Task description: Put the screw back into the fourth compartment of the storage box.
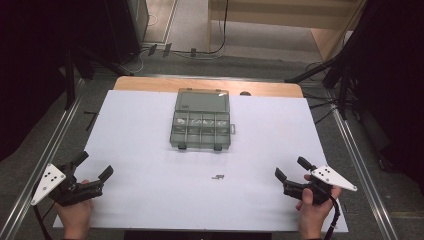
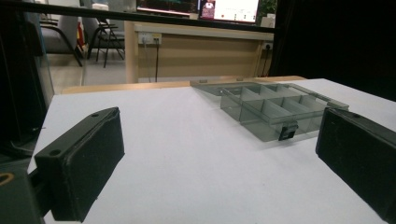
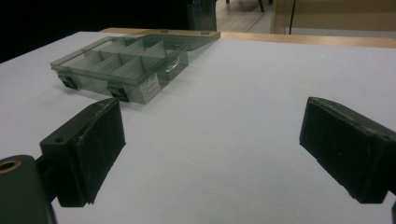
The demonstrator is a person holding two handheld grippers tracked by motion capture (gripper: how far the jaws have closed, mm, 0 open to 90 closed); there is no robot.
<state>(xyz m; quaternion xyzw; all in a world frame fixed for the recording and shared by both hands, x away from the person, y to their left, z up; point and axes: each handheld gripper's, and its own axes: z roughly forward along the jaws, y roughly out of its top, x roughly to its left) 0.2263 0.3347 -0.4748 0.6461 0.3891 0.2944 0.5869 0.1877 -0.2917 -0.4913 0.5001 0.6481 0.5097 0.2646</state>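
High view, single entry: small dark part lying loose on the white tabletop, on the near side of the compartment box and well apart from it, a little toward the box's right end. Long axis of the part runs roughly parallel to the box's near wall. Box: clear grey, lid laid open away from the person, two dark latches on the near wall. Left tongs and right tongs both rest at the near edge, wide open, holding nothing. Relative to the part, the right tongs sit nearer, the left tongs farther; judged the right hand's pick, reaching leftward and slightly forward toward the box.
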